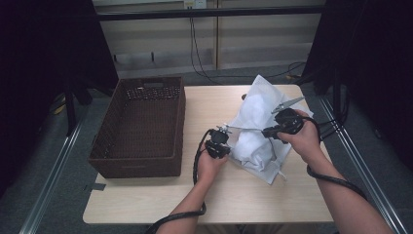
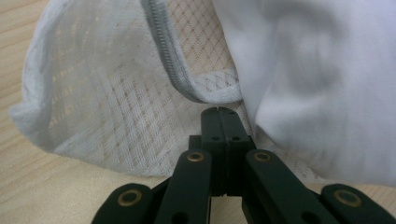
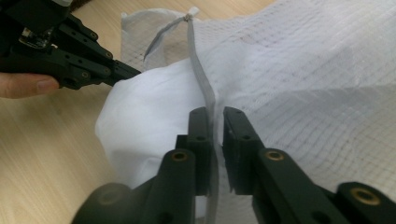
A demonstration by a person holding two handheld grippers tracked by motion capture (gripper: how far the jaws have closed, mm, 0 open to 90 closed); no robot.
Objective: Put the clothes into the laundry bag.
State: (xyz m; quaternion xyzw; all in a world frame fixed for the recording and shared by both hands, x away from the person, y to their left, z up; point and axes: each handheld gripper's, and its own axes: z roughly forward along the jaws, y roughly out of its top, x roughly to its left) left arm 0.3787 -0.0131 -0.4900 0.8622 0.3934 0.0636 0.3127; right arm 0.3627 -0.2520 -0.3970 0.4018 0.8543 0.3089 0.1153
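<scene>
My right claw (image 3: pixel 215 116) clamps the zipper tape (image 3: pixel 201 88) (running straight ahead); left claw (image 2: pixel 219 116) grips the bag (image 2: pixel 116 116) rim.

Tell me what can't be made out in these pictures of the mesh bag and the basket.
- White cloth: what kind of item it is; bunched up and partly covered by the mesh bag in all views.
- Left gripper: whether its closed jaws pinch the bag's zipper edge; contact is hidden at the tips.
- Wicker basket: its floor is too dark in the high view.
</scene>
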